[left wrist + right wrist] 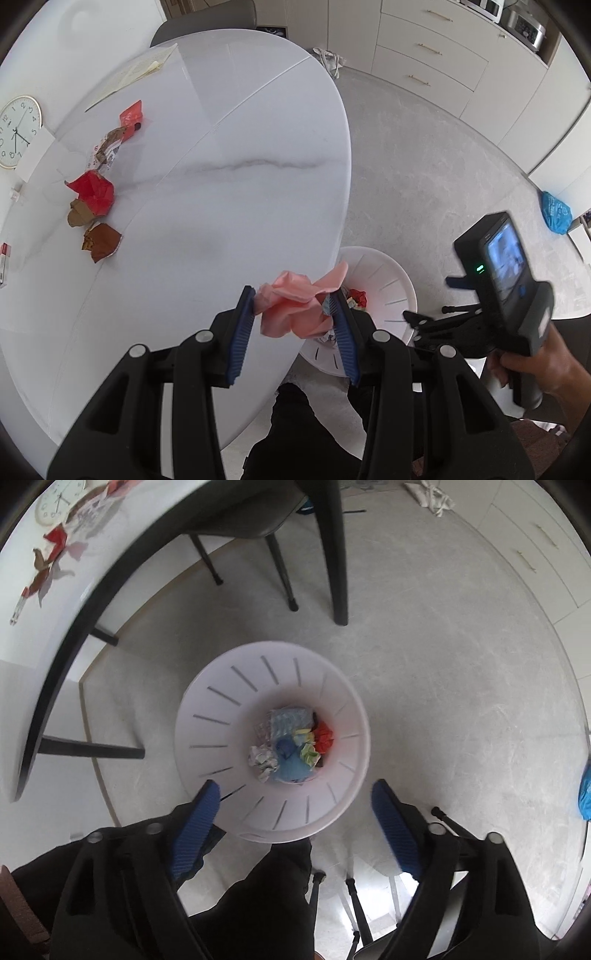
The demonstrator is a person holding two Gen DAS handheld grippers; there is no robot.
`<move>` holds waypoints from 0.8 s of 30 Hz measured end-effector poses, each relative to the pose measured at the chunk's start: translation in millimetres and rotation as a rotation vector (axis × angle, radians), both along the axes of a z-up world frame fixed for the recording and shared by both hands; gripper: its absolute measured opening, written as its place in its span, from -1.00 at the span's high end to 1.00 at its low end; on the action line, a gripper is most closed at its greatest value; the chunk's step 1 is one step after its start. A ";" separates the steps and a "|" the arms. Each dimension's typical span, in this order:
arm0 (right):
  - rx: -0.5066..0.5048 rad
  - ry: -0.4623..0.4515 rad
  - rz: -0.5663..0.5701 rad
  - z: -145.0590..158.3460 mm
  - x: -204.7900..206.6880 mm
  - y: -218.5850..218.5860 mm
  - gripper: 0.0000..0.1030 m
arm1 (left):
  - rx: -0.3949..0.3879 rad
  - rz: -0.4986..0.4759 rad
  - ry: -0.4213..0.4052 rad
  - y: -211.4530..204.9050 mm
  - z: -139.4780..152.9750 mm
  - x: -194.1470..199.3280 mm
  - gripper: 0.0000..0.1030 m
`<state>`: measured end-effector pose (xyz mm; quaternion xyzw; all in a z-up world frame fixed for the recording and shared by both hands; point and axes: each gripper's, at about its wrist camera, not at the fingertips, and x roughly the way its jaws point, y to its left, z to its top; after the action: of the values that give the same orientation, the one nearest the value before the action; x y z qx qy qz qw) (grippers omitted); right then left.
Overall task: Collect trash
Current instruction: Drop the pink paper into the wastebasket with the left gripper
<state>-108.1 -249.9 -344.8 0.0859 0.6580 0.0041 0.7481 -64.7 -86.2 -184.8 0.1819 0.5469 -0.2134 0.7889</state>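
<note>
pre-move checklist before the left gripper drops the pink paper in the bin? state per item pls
1. Left gripper has the crumpled pink paper clamped between its pads: ok.
2. Paper over the white bin: not ok, it hangs at the table edge, only partly over the bin's rim.
3. Right gripper empty, jaws wide apart: ok.
4. Bin mouth free for the drop: not ok, the right gripper hangs right above it.
5. Room in the bin: ok, trash covers only the bottom.
6. Trash left on the table: not ok, the red wrapper and brown scraps remain.
</note>
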 end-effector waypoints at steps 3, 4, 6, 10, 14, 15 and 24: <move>-0.041 -0.038 -0.037 21.8 -5.9 -16.5 -0.81 | 0.012 -0.024 0.009 -10.3 -6.3 -4.7 0.20; -0.050 -0.053 -0.057 31.6 -9.1 -24.3 -0.81 | 0.014 -0.031 0.014 -13.7 -8.6 -6.4 0.20; -0.058 -0.077 -0.100 48.0 -16.1 -39.4 -0.88 | 0.015 -0.051 0.027 -22.1 -14.0 -10.3 0.20; -0.043 -0.097 -0.168 67.6 -27.2 -64.8 -0.88 | 0.017 -0.102 0.054 -43.3 -29.8 -20.2 0.20; -0.024 -0.098 -0.192 75.7 -34.2 -79.0 -0.89 | 0.041 -0.126 0.099 -59.9 -55.0 -24.8 0.20; -0.026 -0.095 -0.191 74.9 -33.9 -80.4 -0.89 | 0.046 -0.127 0.114 -62.9 -61.1 -25.0 0.20; -0.022 -0.068 -0.153 70.2 -38.3 -82.8 -0.89 | 0.066 -0.148 0.140 -78.7 -79.5 -36.5 -0.79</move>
<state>-146.4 -332.8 -274.6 0.1275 0.6237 -0.0575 0.7691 -101.2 -164.9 -264.3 0.2322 0.5924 -0.2649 0.7246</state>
